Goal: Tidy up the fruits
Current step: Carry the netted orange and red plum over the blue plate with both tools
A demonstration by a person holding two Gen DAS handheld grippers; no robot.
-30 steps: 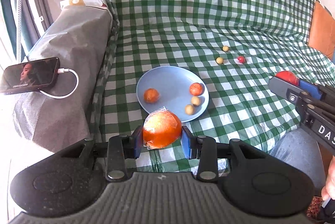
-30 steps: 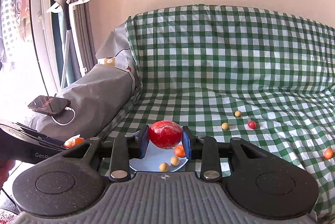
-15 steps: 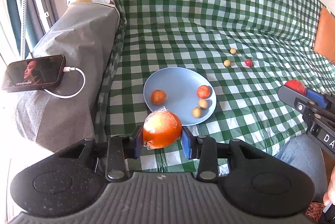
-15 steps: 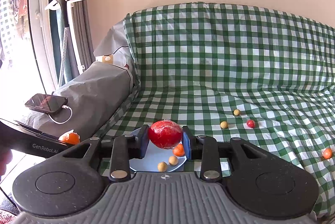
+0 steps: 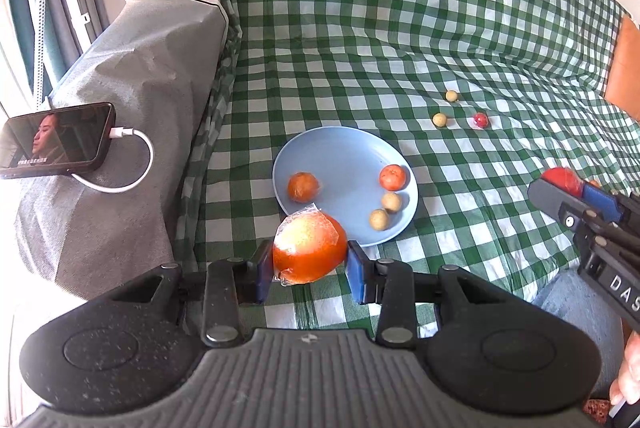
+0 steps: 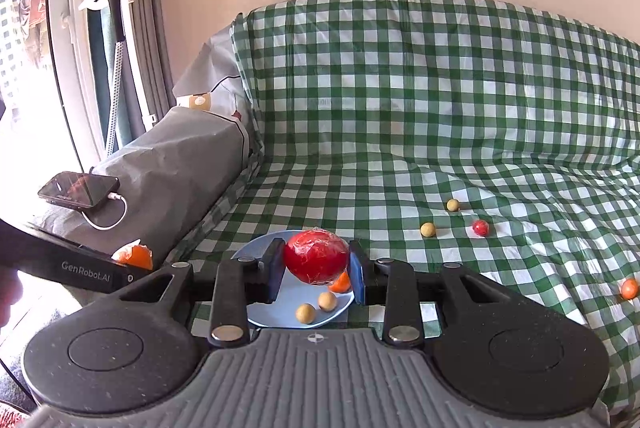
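Note:
My left gripper is shut on a plastic-wrapped orange fruit, held just in front of the near rim of a blue plate on the checked sofa seat. The plate holds two small orange fruits and two small tan balls. My right gripper is shut on a wrapped red fruit above the same plate. In the left wrist view the right gripper shows at the right edge. On the seat lie two tan balls, a small red fruit and an orange fruit.
A green checked cloth covers the sofa. On the grey-covered armrest a phone lies with a white charging cable. A garment steamer stand is by the window. A person's jeans-clad knee is at the lower right.
The left gripper with the wrapped orange fruit has drifted so the plate sits further right in its view. The right gripper has barely moved. Both grips are unchanged.

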